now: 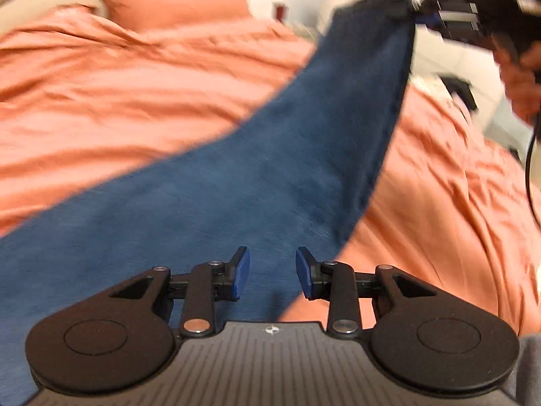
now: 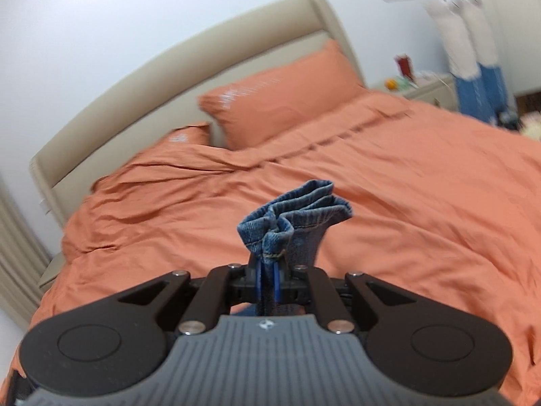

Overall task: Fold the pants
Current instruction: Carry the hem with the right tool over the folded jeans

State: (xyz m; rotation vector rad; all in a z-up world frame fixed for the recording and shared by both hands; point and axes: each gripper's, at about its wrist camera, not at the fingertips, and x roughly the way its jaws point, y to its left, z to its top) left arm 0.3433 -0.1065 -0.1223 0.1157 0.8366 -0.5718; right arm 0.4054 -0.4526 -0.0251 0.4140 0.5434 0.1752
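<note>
The right gripper [image 2: 267,279] has its fingers [image 2: 258,280] closed tightly on a bunched hem of the blue jeans [image 2: 290,209], whose stitched cuff folds fan out just beyond the fingertips. Seen from the left wrist, the same right gripper [image 1: 436,17] is raised at the upper right, held by the person's hand [image 1: 520,77], and pinches one end of the jeans [image 1: 257,189] in the air. From that pinched end the denim hangs as one long band, its long axis running diagonally down and to the left, widening toward the camera and passing beneath the left gripper [image 1: 272,272]. The left gripper's blue-padded fingers [image 1: 241,272] stand apart with a clear gap between them, holding nothing, poised just over the lower part of the cloth near its right edge. Under the jeans lies a bed covered by a wrinkled orange duvet [image 2: 405,186], with two orange pillows [image 2: 284,94] leaning on a beige padded headboard [image 2: 162,77]. A small nightstand [image 2: 426,89] stands beside the bed, its contents too blurred to name.
</note>
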